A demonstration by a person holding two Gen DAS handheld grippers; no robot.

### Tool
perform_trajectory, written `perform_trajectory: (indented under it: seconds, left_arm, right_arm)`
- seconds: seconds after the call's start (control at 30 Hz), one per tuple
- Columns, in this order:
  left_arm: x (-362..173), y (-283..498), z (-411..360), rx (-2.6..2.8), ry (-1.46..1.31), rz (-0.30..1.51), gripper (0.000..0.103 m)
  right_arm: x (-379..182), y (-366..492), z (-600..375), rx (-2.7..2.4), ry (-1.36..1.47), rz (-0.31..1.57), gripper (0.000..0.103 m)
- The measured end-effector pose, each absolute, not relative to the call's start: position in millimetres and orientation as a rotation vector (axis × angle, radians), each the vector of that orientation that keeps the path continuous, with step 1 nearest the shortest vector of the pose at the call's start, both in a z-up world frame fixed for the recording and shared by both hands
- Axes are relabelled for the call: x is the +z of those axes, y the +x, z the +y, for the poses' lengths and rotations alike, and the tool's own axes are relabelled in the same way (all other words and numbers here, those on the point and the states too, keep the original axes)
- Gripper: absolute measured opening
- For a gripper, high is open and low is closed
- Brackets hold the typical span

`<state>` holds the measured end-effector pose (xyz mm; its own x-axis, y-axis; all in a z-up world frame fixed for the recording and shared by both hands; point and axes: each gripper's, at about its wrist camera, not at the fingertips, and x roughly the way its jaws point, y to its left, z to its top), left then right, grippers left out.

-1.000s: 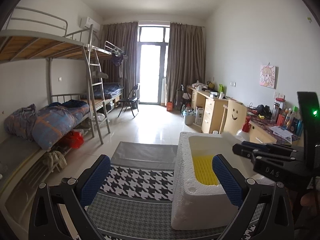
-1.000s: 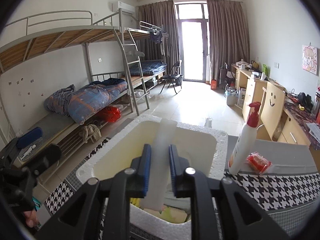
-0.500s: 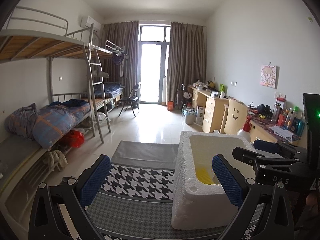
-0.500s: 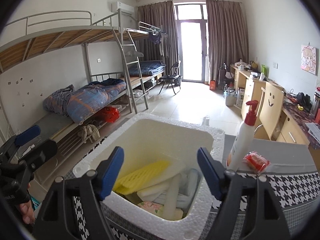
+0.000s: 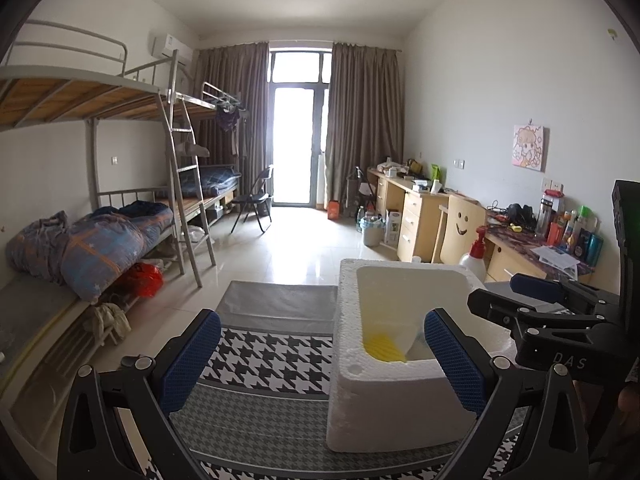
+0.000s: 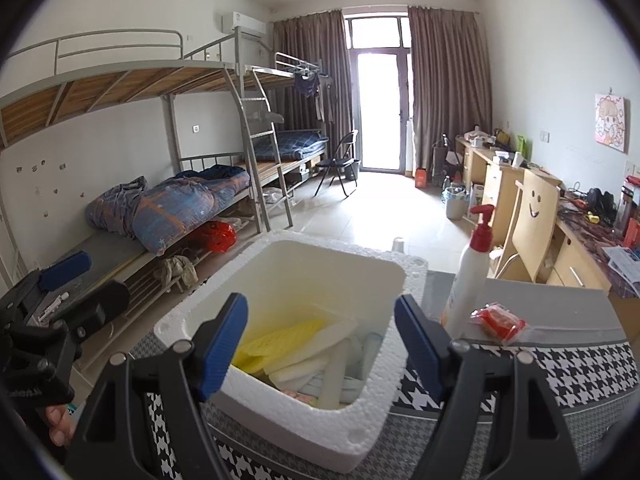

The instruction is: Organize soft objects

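A white foam box stands on the houndstooth table cloth; it also shows in the left wrist view. Inside lie a yellow foam sheet, white foam strips and other soft pieces. My right gripper is open and empty, hovering just above the box's near side. My left gripper is open and empty, to the left of the box, with its right finger in front of the box's opening. The yellow sheet shows in the left wrist view too.
A white pump bottle with a red top and a red packet sit on the table right of the box. Bunk beds line the left wall, desks the right. The right gripper is at the right in the left wrist view.
A second ago my right gripper was shut on a white foam strip over the box. It opened, and the strip now lies in the box. The gripper has drawn back slightly.
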<state>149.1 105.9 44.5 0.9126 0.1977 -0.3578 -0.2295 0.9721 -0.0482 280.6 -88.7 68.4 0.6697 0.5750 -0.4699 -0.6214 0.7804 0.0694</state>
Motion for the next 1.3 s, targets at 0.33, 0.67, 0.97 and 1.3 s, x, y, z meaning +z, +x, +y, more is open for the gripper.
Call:
perform_trajectory:
  seconds: [0.33, 0.67, 0.97, 1.3]
  left_arm:
    - [49, 141, 89, 0.205, -0.086, 0.353, 0.102]
    - [54, 130, 76, 0.193, -0.08, 0.338, 0.102]
    - [55, 117, 70, 0.175, -0.086, 0.325, 0.102]
    - [54, 105, 61, 0.157, -0.093, 0.314, 0.102]
  right_arm:
    - [73, 268, -102, 0.662, -0.09, 0.468, 0.091]
    - [78, 252, -117, 0.651, -0.079, 0.451, 0.091]
    - [82, 237, -128, 0.645, -0.072, 0.427, 0.091]
    - [82, 223, -139, 0.639, -0.061, 0.405, 0.091]
